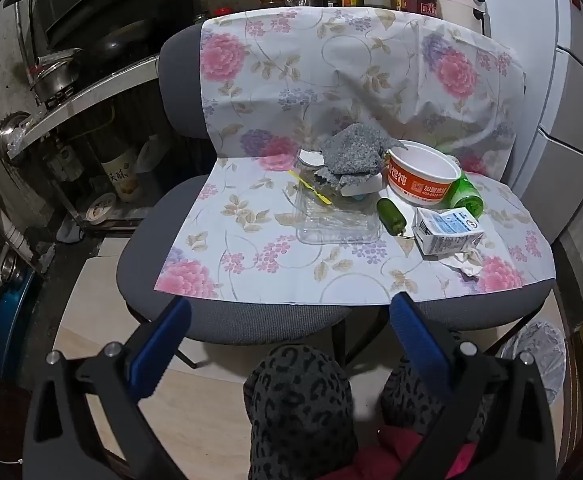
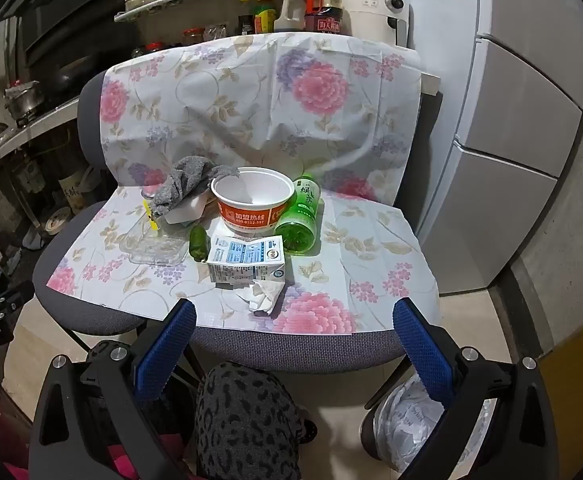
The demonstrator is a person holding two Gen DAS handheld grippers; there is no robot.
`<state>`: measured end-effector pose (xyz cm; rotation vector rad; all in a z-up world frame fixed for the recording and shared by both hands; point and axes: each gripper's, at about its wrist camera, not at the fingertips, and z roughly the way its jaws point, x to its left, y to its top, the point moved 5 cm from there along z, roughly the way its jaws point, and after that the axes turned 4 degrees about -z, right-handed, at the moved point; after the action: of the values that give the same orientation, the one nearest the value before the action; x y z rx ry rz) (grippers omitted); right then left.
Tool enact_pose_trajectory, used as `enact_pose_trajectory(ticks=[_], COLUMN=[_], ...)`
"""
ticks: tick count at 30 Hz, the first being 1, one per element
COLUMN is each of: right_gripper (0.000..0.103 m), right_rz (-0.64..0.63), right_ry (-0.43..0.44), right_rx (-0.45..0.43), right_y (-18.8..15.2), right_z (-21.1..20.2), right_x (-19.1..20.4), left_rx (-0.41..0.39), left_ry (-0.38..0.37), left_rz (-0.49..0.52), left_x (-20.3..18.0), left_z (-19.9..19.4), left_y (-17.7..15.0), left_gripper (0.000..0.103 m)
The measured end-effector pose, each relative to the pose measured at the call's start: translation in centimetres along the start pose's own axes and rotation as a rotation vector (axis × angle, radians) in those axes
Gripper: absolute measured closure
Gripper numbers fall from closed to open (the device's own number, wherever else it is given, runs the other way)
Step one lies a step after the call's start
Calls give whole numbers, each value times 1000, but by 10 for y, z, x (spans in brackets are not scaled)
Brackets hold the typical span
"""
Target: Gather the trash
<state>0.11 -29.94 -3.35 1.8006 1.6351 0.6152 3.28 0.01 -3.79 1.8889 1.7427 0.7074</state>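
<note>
Trash lies on a chair covered with a floral cloth [image 1: 275,272]. There is an orange-and-white paper bowl [image 2: 252,203], a green bottle on its side [image 2: 300,220], a crushed milk carton [image 2: 246,261], a crumpled tissue [image 2: 265,295], a small green pepper-like item [image 2: 198,244], a clear plastic tray [image 1: 337,224] and a grey rag [image 1: 353,151] over a white block. My left gripper [image 1: 291,312] is open and empty in front of the seat edge. My right gripper [image 2: 294,314] is open and empty, just short of the tissue.
A bin lined with a white bag [image 2: 407,420] stands on the floor at the lower right, beside the chair. The person's patterned knees [image 2: 247,420] are below the grippers. A fridge [image 2: 523,128] stands right, a stove and shelves left and behind.
</note>
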Motion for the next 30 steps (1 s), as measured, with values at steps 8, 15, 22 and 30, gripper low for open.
enact_pose_trajectory(ticks=[8,15,22,30], right_gripper=[6,6,6,6], right_rz=[-1,0,-2,-1], right_ry=[1,-2,1,-1], right_rx=[-2,2,4,5], right_y=[0,-1,-1,-1], right_z=[1,1,2,1], right_x=[1,2,2,2], left_rx=[5,2,4,4], left_ry=[4,3,1,1], left_rz=[2,-1,-2,-3], left_x=[-1,1,4,4], left_z=[0,2,4,4], left_y=[-1,-3,-4,-3], left_gripper=[6,6,6,6])
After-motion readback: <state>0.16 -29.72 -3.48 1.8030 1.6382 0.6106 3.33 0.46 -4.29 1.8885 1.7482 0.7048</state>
